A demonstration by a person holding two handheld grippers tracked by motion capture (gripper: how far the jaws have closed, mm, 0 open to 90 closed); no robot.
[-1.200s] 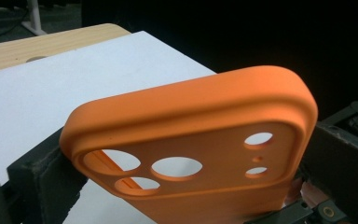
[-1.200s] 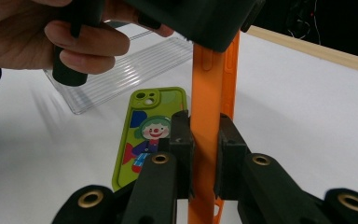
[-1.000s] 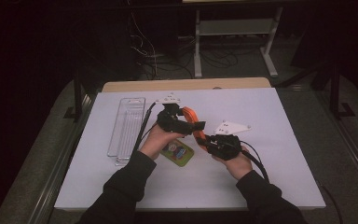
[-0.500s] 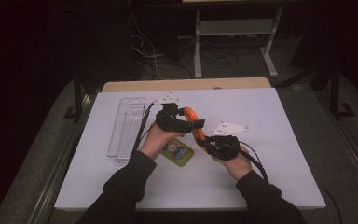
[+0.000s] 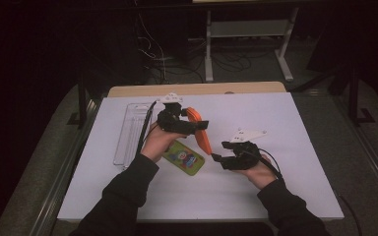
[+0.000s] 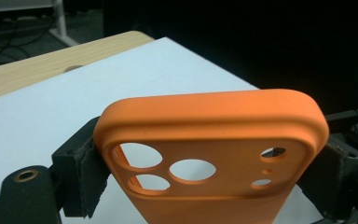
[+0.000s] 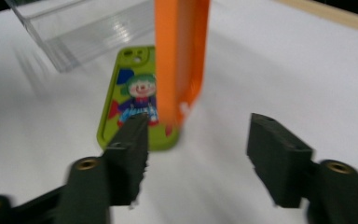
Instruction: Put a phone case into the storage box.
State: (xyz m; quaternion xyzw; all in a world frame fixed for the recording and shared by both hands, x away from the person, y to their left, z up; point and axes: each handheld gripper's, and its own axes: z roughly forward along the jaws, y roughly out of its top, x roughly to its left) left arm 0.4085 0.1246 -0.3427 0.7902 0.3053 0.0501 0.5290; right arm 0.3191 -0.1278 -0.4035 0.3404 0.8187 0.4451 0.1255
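Observation:
An orange phone case (image 5: 200, 130) is held tilted above the table, my left gripper (image 5: 184, 124) shut on its camera end. In the left gripper view the orange case (image 6: 214, 140) sits clamped between both black pads (image 6: 81, 172), camera holes facing me. My right gripper (image 5: 218, 158) stands open just right of the case's lower end, touching nothing. In the right gripper view the orange case (image 7: 182, 56) hangs edge-on beyond my open right gripper (image 7: 203, 140). A green phone case (image 5: 183, 158) with a clown picture lies flat on the white table (image 5: 295, 128), under the orange one; the green case (image 7: 130, 102) shows there too.
A clear plastic tray (image 5: 130, 132) lies at the left of the table, beside my left hand; the tray (image 7: 88, 32) also appears beyond the green case. A wooden strip (image 5: 197, 89) runs along the far edge. Dark floor and a metal stand lie beyond.
My right gripper has drawn back a little from the lower end of the orange case and is still moving. The left gripper has kept the case in nearly the same place.

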